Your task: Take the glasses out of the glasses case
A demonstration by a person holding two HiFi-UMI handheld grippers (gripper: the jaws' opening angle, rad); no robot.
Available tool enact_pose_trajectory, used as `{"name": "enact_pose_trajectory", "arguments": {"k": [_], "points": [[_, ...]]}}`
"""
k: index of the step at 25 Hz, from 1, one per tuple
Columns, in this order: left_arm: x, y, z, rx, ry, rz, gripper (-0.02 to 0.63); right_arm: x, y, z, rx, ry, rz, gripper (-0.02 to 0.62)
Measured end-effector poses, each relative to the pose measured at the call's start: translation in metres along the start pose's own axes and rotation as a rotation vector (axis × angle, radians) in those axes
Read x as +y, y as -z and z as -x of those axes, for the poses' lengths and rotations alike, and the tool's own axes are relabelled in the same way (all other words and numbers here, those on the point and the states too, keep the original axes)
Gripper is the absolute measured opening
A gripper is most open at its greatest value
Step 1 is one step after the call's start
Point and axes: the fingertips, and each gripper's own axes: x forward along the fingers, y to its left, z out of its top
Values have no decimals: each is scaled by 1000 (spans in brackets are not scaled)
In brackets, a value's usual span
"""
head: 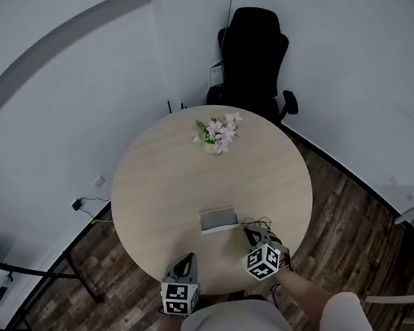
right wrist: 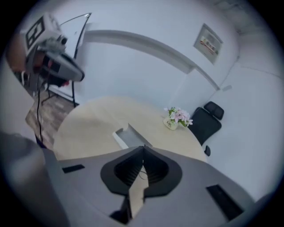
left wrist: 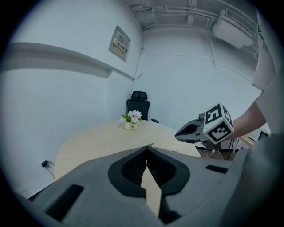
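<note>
Pale wood tabletop (head: 158, 197): round, carrying a small pot of flowers (head: 218, 133) on the far side and the task's things near the person's edge.
Glasses case (head: 219, 219): grey and rectangular, lying flat a little ahead of both claws. In the right gripper view it looks open, with a flap raised on one side. Whether anything is left inside cannot be made out.
Glasses: a thin dark looped shape (head: 261, 224) lies on the tabletop just right of the case, close to the right claw's tip. It is probably the frame, though it is too fine to be sure.
Left claw (left wrist: 147, 148): jaws pressed together with nothing between them, held above the near edge, apart from the case.
Right claw (right wrist: 143, 148): jaws also closed and empty, above the tabletop just beside the looped shape.
Risk, frame: a thin frame could bend or skid if a closed claw pushes it instead of opening around it.
Risk, edge: the shape lies near the rim, so a sideways nudge could send it to the floor.
Risk, case: nothing pins the case, so contact would likely slide it.
</note>
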Motion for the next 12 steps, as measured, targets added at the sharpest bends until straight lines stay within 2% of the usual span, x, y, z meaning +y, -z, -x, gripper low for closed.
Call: {"name": "enact_pose_trajectory", "arguments": {"k": [3, 5, 12], "points": [[9, -16, 12, -33, -12, -15, 8, 3, -37, 25, -94, -7, -287, 14], [16, -25, 21, -57, -17, -25, 8, 6, -61, 43, -161, 5, -404, 14], [40, -55, 52, -149, -20, -35, 8, 22, -120, 83, -327, 77, -542, 14]]}}
